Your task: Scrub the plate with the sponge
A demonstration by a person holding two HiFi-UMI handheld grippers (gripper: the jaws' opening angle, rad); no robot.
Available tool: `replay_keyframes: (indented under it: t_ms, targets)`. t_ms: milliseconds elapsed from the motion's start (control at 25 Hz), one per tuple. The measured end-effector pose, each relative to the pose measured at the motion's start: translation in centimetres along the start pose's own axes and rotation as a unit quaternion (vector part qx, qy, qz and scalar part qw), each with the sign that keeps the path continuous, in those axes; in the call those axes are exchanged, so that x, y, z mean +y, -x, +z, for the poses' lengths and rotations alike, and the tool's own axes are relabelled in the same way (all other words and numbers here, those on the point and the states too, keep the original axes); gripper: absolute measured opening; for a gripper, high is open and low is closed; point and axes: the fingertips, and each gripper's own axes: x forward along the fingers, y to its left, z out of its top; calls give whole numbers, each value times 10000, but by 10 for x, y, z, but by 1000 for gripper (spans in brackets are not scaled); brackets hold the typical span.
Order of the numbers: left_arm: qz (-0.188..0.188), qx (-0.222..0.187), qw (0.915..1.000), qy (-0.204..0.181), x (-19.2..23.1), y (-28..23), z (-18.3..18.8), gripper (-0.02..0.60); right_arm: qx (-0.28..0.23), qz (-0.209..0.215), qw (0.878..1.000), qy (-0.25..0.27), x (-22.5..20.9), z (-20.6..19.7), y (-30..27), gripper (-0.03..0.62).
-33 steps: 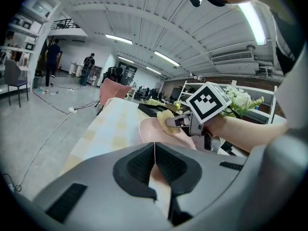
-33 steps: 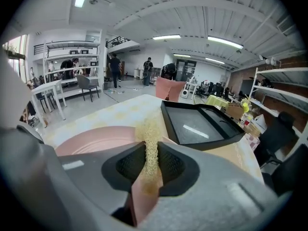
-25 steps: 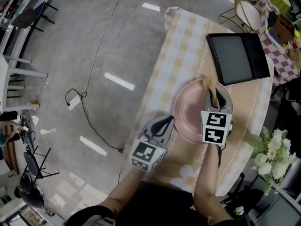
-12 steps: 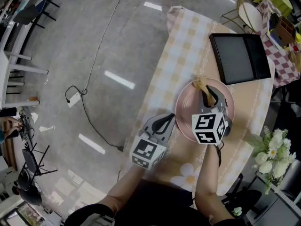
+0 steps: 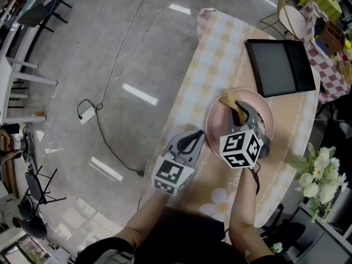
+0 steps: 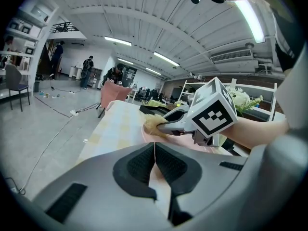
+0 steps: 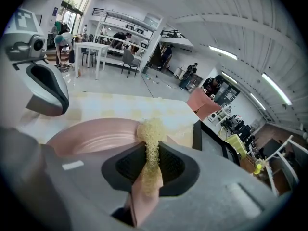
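While the sponge (image 5: 227, 100) lies pressed on the far rim of the plate (image 5: 219, 126), the right hand-held gripper (image 5: 240, 110) pinches it between closed jaws. The right gripper view shows the coarse yellow sponge (image 7: 152, 137) standing on edge between the pads, with its tuft past the jaw tips and over the pink plate (image 7: 91, 134). The plate sits on the checked cloth of the worktop (image 5: 204, 65), near the person's side.

The left hand-held gripper (image 5: 193, 142) lies just beside the plate's near-left rim. Its jaws are together and hold nothing, as the left gripper view (image 6: 155, 161) confirms. Whether its tip touches the rim cannot be told. A dark flat tray (image 5: 280, 65) lies just beyond the plate, and flowers (image 5: 319, 176) stand off the worktop's right edge.

Hazards, as judged:
- **Plate sliding.** Nothing clamps the plate. A firm stroke could slide it over the cloth toward the tray, or rock it where the sponge bears on the rim.
- **Sponge working loose.** The sponge is held only in a narrow pinch. Dragging it sideways could twist it out of the jaws, and bare jaw tips would then scrape the plate.
- **Cloth bunching.** The cloth may bunch under a sliding plate.
- **Left hand-held gripper out of place.** If it is meant to brace the rim, it may be nudged aside.
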Motion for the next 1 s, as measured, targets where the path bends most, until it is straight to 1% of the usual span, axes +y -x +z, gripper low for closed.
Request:
replay_keyframes:
  t_ms: [200,560,1000]
  targets:
    - [41,-58,10000,-58,0,6,1,12,56,87,9997,238,12,1,2,71]
    - [110,-61,9999,-53,-4,21,-3,12,73,277,9981,540,35,1,12,70]
    - [142,-82,9998,-70,-10,39,-13,14,41,415,9968,686,63,-1,27,69]
